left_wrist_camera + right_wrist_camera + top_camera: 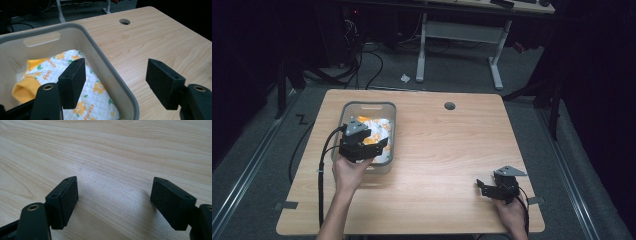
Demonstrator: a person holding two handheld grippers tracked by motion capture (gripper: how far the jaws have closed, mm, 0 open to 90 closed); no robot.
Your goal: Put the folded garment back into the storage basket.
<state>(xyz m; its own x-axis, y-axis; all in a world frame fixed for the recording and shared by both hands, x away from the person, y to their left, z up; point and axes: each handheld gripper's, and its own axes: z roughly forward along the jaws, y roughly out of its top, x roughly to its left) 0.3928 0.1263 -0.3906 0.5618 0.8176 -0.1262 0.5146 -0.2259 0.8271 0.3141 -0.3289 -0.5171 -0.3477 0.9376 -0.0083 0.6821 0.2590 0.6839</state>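
Room around table (447, 150) dim on my high feed, edges near black; tabletop lit from overhead. My gripper feeds brighter, soft glare patch on wood, faint jaw shadows; nearest jaw parts slightly soft.

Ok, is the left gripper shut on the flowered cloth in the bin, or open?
Open. The left gripper has its jaws wide apart astride the grey bin's rim, clear of the flowered cloth inside.

Matt grey plastic bin (117, 82) under the left gripper (117, 82), quilted flower-print cloth (92, 92) inside it, smooth pale wood-grain table (112, 152) beneath the right gripper's (113, 202) matt black pads (68, 200)
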